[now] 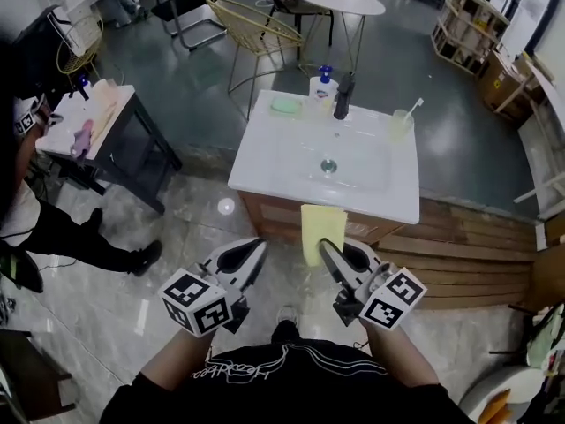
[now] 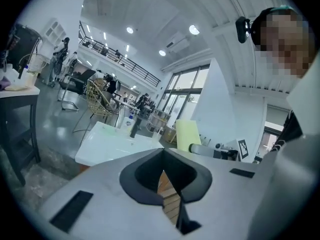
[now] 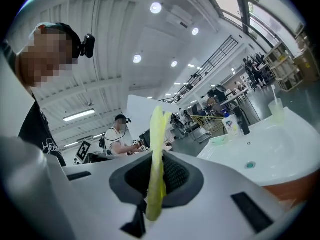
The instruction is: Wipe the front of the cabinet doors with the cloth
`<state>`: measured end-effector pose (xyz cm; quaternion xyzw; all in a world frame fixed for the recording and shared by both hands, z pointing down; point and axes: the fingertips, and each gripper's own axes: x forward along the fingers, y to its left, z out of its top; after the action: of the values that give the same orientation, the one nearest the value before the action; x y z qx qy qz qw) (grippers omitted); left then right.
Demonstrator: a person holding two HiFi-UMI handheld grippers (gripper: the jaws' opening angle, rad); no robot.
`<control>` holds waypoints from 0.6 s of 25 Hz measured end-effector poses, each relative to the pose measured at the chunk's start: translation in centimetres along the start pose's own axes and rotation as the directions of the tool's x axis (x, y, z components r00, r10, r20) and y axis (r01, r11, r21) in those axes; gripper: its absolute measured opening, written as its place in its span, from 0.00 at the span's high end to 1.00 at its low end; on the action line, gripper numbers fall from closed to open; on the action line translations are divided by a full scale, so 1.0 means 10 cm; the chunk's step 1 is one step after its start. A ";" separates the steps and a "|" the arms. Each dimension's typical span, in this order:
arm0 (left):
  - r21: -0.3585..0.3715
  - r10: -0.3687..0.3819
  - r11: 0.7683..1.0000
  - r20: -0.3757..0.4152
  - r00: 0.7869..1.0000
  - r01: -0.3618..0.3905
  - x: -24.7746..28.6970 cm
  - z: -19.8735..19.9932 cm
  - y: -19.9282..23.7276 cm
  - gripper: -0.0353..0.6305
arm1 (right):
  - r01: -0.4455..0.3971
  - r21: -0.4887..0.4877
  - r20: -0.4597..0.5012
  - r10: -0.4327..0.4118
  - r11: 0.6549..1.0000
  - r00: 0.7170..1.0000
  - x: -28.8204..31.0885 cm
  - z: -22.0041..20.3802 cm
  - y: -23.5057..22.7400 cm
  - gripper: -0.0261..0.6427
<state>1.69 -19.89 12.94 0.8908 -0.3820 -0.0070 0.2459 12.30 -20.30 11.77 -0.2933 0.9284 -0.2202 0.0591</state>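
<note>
Yellow cloth (image 1: 318, 226), at the centre of the head view, is clamped in the right gripper (image 1: 327, 247). Just left of it, the left gripper (image 1: 259, 246) has its jaws together, holding nothing.

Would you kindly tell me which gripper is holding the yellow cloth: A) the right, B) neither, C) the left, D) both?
A: the right gripper is clamped on the yellow cloth, while the left gripper is closed with nothing in it.

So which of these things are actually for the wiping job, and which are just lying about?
For the job: yellow cloth, right tongs gripping it, wooden cabinet front under the sink.
Lying about: soap bottle, cup, wire chair, round table.
</note>
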 end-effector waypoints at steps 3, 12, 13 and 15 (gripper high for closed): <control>-0.024 0.000 1.000 0.012 1.000 0.000 0.02 0.09 0.21 0.94 | 0.020 -0.009 -0.003 -0.020 1.000 1.000 0.13 0.03 -0.08 0.90; -0.001 -0.071 0.998 0.001 0.998 0.071 -0.15 0.22 0.58 0.94 | 0.107 -0.036 0.042 -0.105 0.994 0.994 0.34 -0.11 0.16 0.90; 0.003 -0.082 0.997 -0.005 0.997 0.082 -0.16 0.19 0.61 0.94 | 0.115 -0.038 0.046 -0.113 0.993 0.992 0.35 -0.18 0.19 0.90; 0.011 -0.105 0.994 -0.020 0.994 0.106 -0.18 0.06 0.68 0.94 | 0.133 -0.044 0.050 -0.131 0.990 0.990 0.37 -0.37 0.19 0.90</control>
<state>-4.29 -22.89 15.12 0.9112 -0.3321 -0.0091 0.2434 7.40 -19.59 14.30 -0.3604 0.9103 -0.1947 0.0591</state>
